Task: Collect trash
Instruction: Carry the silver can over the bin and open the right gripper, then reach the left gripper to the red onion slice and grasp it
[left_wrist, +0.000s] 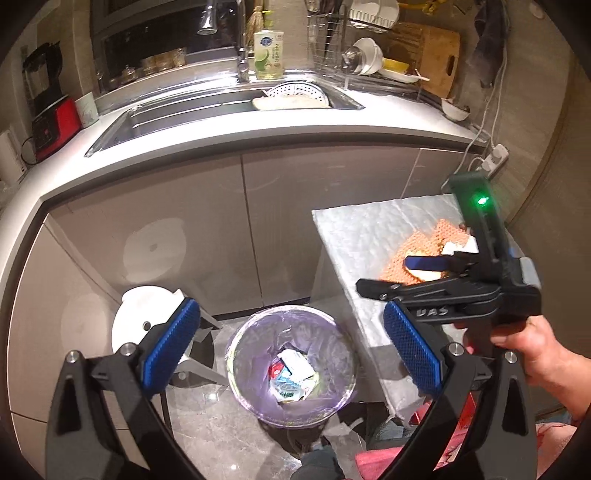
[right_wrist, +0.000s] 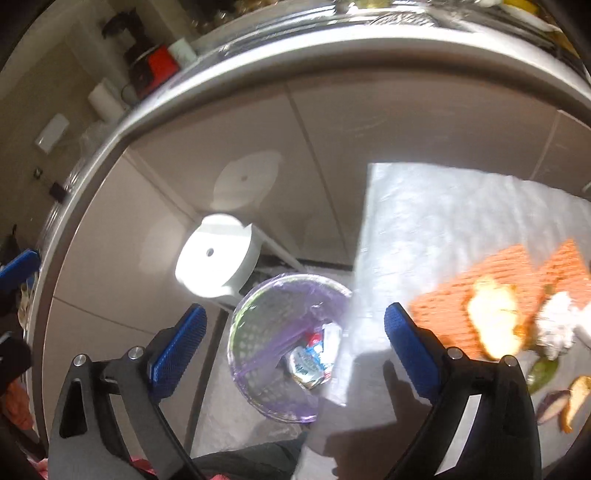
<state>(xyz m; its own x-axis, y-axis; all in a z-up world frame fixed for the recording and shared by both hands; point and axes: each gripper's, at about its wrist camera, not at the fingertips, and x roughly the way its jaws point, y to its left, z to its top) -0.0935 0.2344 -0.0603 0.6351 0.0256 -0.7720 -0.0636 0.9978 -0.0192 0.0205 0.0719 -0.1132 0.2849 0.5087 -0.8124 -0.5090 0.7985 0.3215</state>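
A round bin (left_wrist: 291, 365) lined with a purple bag stands on the grey floor in front of the kitchen cabinets, and crumpled wrappers (left_wrist: 291, 376) lie at its bottom. To its left, near the cabinet doors, sits a white round stool (left_wrist: 147, 321). To its right a table (left_wrist: 369, 251) covered in silvery padded sheet reaches close to the bin's rim. On that table lie an orange mesh mat (right_wrist: 476, 295), a pale piece of bread (right_wrist: 495, 317), a crumpled white wad (right_wrist: 557, 325), a green leaf (right_wrist: 541, 373) and some purple and brown scraps (right_wrist: 565, 402) at the near right edge; the right wrist view is blurred, so finer detail is lost. Farther back, the worktop holds a sink (left_wrist: 221, 107), a dish-soap bottle (left_wrist: 267, 51), a dish rack (left_wrist: 343, 40) and a red blender (left_wrist: 51, 99).

The left tongs (left_wrist: 291, 350) hang above the bin, tilted steeply down, released, with nothing between the blue pads. The right tongs (right_wrist: 295, 350) are likewise spread wide and empty, pointing down at the gap between bin and table edge. In the left wrist view, a bare hand (left_wrist: 532, 350) grips the right tool's black handle over the table.
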